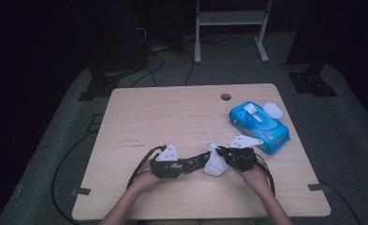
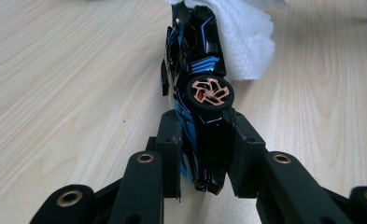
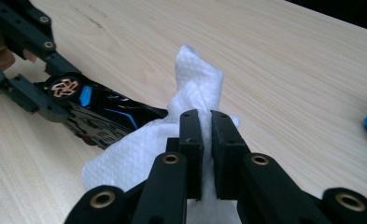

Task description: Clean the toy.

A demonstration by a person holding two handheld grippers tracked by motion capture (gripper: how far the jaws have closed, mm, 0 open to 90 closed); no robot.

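Observation:
A black and blue toy car (image 2: 197, 70) with copper-coloured wheels lies on its side, and my left gripper (image 2: 203, 149) is shut on its rear end. In the high view the left gripper (image 1: 191, 164) points right with the car (image 1: 198, 161) sticking out of it. My right gripper (image 3: 206, 140) is shut on a white wipe (image 3: 190, 102), which drapes over the car's (image 3: 102, 114) front end. Seen from above, the wipe (image 1: 214, 161) hangs between the two grippers, with the right gripper (image 1: 224, 153) just right of it.
A blue wet-wipe pack (image 1: 259, 123) with its white lid open lies at the table's right, close behind the right hand. The wooden table (image 1: 172, 112) has a cable hole (image 1: 225, 97) near its far edge. Cables trail from both grippers toward the front edge.

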